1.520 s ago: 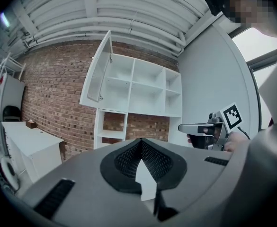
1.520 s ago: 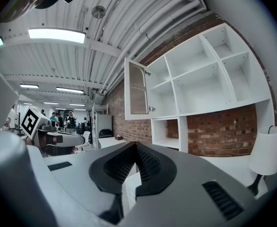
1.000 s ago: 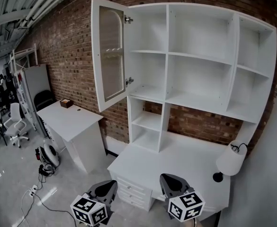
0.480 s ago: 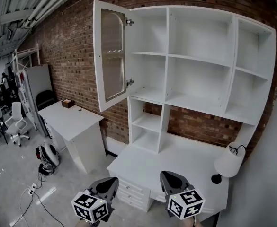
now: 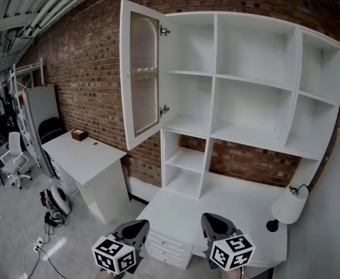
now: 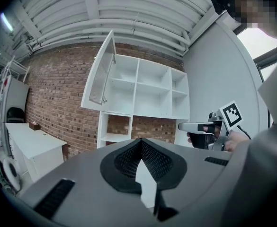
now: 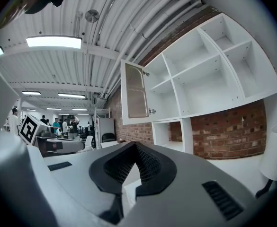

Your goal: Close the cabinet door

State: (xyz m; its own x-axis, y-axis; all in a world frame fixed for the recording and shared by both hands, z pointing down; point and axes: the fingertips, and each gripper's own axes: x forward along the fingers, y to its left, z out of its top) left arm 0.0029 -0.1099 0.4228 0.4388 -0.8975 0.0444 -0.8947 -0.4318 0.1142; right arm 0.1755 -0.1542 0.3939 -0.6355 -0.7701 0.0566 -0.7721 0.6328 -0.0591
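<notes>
Head view shows the cabinet door (image 5: pixel 140 80) nearer than before.

The head camera sits above and behind both pairs of fingers, tilted forward and down. The left gripper (image 5: pixel 136 230) and right gripper (image 5: pixel 215 225) lie at its bottom edge, and the shelf unit (image 5: pixel 245 97) is well beyond their tips. Each gripper camera rides close behind its own fingers and looks level along them at that same unit, from lower down. All three views share the open cabinet door (image 5: pixel 142 80), up beyond the fingertips. Each gripper view also catches the other gripper out to the side of its own fingers.
</notes>
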